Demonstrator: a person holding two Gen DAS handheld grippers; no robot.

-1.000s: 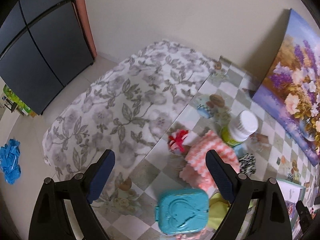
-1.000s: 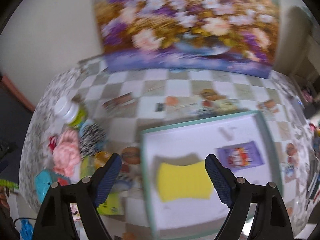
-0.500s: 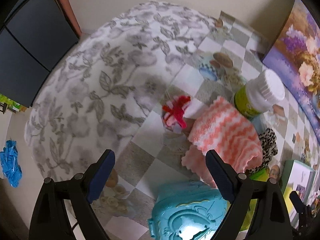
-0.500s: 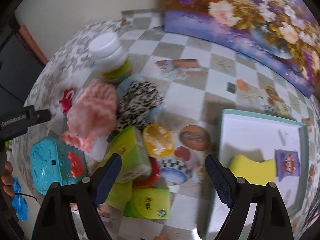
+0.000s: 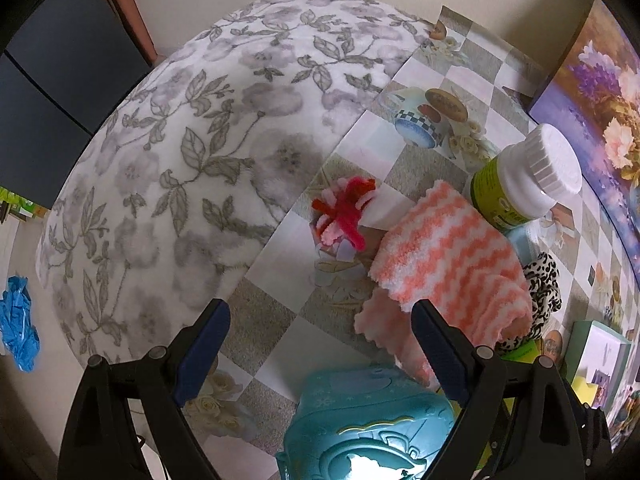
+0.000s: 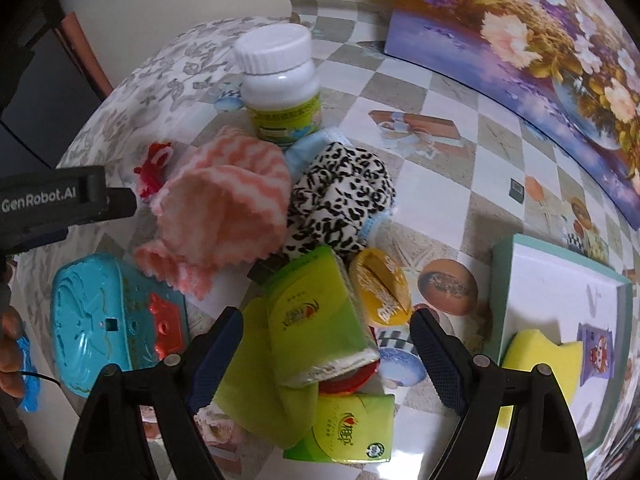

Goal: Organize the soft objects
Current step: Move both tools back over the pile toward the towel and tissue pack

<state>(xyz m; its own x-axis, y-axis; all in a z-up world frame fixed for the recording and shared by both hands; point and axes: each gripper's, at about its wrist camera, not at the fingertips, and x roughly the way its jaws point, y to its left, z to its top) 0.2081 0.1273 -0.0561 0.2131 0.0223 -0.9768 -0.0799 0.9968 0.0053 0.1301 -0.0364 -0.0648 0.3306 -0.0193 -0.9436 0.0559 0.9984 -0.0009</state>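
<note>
Toward the left end of the table (image 6: 452,112), where the checked oilcloth meets the grey flowered cover, the soft things lie heaped together. The pink-and-white fuzzy cloth (image 6: 224,208) sits folded over itself, its scalloped hem hanging toward the near edge. Pressed against its right side is the leopard-print cloth (image 6: 340,200), and a red-and-pink yarn tuft (image 5: 344,212) lies just beyond the cloth on the flowered-cover side. Behind them stands a white-capped bottle (image 6: 280,80); in front lie green tissue packs (image 6: 316,312), a yellow packet (image 6: 380,284) and a teal plastic case (image 6: 104,320). At the right end of the table a teal-rimmed tray (image 6: 500,280) holds a yellow sponge (image 6: 536,356) and a small purple packet (image 6: 596,352).

The left gripper (image 5: 320,344) hangs over the near side of the fuzzy cloth, jaws spread wide and empty, one pad (image 5: 436,344) already above the hem. The right gripper (image 6: 326,344) hovers over the tissue packs, likewise wide and holding nothing.

The fuzzy cloth looks light, limp and grippy rather than slick; it should bunch and trail when lifted. I'd pinch it at the thick folded middle, not the thin hem, so that it comes up as one bundle without dragging the leopard cloth or nudging the bottle.
</note>
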